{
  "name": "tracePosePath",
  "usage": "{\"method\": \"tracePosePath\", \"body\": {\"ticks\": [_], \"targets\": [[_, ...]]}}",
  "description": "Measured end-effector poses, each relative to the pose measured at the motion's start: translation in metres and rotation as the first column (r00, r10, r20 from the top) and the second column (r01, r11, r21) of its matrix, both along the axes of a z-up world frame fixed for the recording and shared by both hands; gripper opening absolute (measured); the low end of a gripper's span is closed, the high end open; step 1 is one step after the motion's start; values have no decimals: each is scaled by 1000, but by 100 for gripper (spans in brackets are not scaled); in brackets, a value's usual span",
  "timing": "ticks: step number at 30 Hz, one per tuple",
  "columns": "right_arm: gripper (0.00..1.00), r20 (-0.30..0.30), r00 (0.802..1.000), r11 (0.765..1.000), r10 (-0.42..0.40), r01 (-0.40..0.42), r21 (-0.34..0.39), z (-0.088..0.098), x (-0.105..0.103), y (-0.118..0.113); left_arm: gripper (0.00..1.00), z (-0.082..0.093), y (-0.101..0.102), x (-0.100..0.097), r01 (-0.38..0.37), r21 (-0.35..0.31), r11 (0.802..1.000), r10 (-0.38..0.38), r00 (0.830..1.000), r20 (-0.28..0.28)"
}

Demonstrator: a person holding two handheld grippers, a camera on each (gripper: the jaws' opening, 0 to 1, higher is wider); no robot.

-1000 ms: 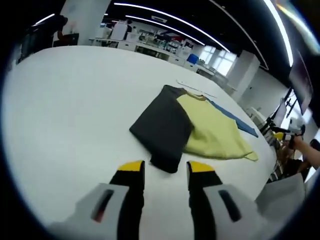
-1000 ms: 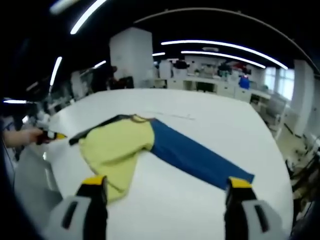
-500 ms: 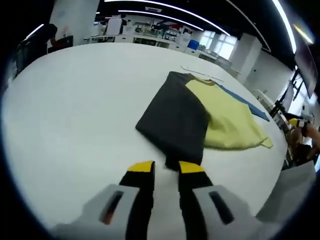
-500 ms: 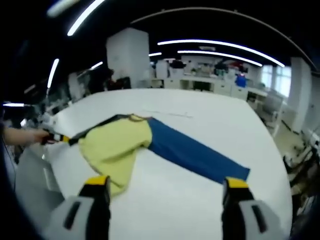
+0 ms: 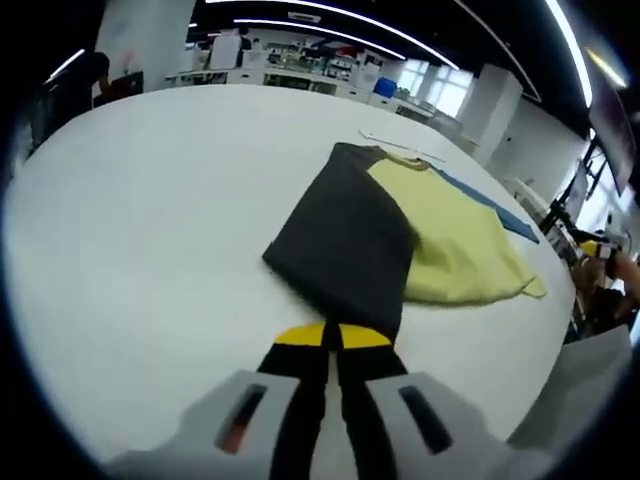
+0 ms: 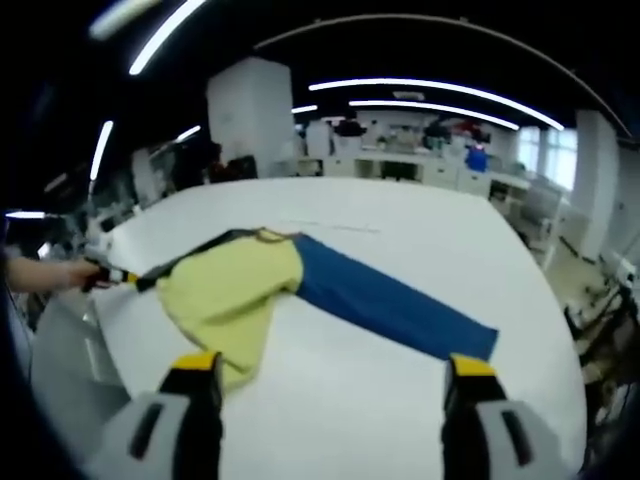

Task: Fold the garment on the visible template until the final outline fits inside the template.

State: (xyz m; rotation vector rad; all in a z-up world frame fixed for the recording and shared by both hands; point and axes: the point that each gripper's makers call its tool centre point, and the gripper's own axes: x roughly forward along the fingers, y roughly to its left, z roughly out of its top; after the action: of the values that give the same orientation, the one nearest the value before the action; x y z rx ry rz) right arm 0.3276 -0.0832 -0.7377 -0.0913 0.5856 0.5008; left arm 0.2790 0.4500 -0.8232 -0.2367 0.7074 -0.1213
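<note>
Left hand-held gripper (image 5: 332, 335) at garment (image 5: 350, 240) cuff

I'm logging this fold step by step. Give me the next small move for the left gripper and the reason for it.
Probably lift the dark sleeve and carry it over the yellow body. The left gripper has its jaws together at the sleeve's near cuff, apparently pinching it, while the sleeve lies spread flat on the white table. The right gripper hangs open, short of the blue sleeve.
</note>
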Motion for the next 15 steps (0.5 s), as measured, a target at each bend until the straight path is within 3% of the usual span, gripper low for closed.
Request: {"method": "tracePosePath", "body": {"ticks": [4,8,15], "targets": [[91,8,1000,1000,10,-11,5,4,1,9,0,15,20,-8,-48,31,998,46,998,43],[91,16,1000,1000,19,-19,3,11,1,17,0,27,59,-11,-112,56,992,107,991,86],[90,34,999,1000,1,-1,-1,23,-7,28,0,48,112,-18,-223,62,973,210,963,166]]}}
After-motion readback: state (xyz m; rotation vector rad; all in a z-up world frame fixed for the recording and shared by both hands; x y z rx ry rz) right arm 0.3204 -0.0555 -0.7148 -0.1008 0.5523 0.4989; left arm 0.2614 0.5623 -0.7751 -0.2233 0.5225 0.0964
